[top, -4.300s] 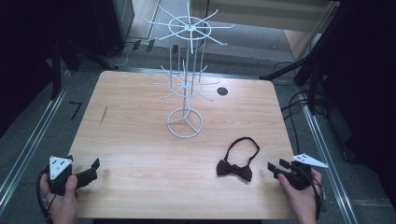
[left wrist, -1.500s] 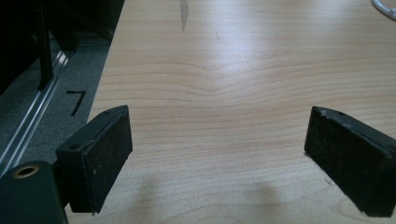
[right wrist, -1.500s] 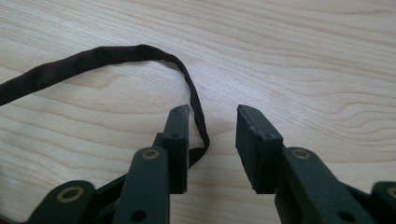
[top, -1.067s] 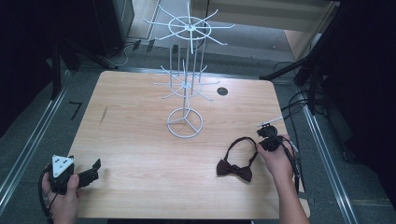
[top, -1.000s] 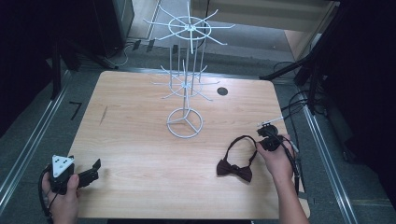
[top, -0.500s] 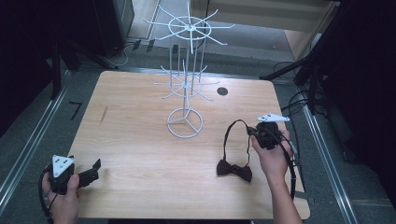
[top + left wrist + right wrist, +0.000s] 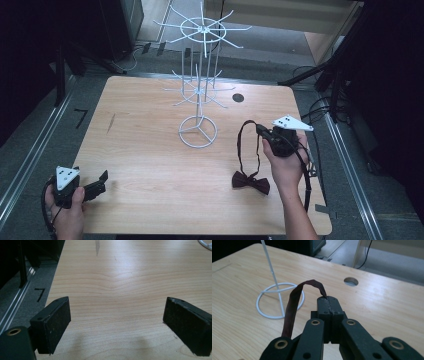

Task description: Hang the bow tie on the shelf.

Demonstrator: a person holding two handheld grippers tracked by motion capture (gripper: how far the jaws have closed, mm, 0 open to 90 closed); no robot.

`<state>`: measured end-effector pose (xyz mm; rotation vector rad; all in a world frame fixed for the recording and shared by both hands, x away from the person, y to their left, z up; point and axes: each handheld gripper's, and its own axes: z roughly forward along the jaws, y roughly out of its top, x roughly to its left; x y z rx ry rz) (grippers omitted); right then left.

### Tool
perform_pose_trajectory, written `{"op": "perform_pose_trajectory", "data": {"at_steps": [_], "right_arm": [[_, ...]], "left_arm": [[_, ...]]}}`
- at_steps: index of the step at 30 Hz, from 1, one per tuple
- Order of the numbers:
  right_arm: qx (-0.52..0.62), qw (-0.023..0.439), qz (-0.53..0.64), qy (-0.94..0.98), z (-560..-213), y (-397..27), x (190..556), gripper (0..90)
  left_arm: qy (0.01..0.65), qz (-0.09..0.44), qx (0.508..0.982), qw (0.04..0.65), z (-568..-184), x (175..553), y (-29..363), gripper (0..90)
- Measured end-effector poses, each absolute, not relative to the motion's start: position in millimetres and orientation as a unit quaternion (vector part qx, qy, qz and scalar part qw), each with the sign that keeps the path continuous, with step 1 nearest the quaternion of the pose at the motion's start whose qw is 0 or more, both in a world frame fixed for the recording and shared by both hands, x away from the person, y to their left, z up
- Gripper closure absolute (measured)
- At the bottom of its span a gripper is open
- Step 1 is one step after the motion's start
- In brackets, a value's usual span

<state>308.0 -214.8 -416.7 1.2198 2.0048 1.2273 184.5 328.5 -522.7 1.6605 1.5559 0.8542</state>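
Observation:
A dark maroon bow tie (image 7: pixel 250 181) lies on the wooden table (image 7: pixel 150 150) near its front right, its neck strap (image 7: pixel 242 142) pulled up in a loop. My right gripper (image 7: pixel 260 130) is shut on the top of that strap (image 7: pixel 293 302), held above the table and pointing left toward the rack. The white wire display rack (image 7: pixel 199 90) stands at the table's middle back on a ring base (image 7: pixel 278 302). My left gripper (image 7: pixel 102 181) rests at the front left corner, open, with bare wood between its pads (image 7: pixel 53 323).
A round cable hole (image 7: pixel 238 97) is in the table at the back right, also seen past the right gripper as the hole (image 7: pixel 351 281). Metal rails and dark floor flank the table. A cable trails from the right hand.
My right gripper has risen and moved left toward the rack, lifting the strap into a tall loop; the bow still lies on the table. The left hand has stayed put.

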Motion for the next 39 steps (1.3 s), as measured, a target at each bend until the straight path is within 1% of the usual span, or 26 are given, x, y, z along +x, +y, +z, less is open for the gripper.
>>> {"op": "perform_pose_trajectory", "data": {"at_steps": [13, 29, 39], "right_arm": [[0.405, 0.272, 0.494, 0.719, -388, -195, 306, 90.0], [0.372, 0.277, 0.525, 0.713, -367, -179, 303, 90.0], [0.365, 0.269, 0.521, 0.723, -364, -168, 314, 90.0]], "left_arm": [[0.598, 0.331, 0.64, 0.35, -523, 184, 328, 8.4], [0.597, 0.331, 0.642, 0.35, -523, 184, 329, 8.4], [0.597, 0.33, 0.641, 0.35, -523, 184, 329, 8.4]]}}
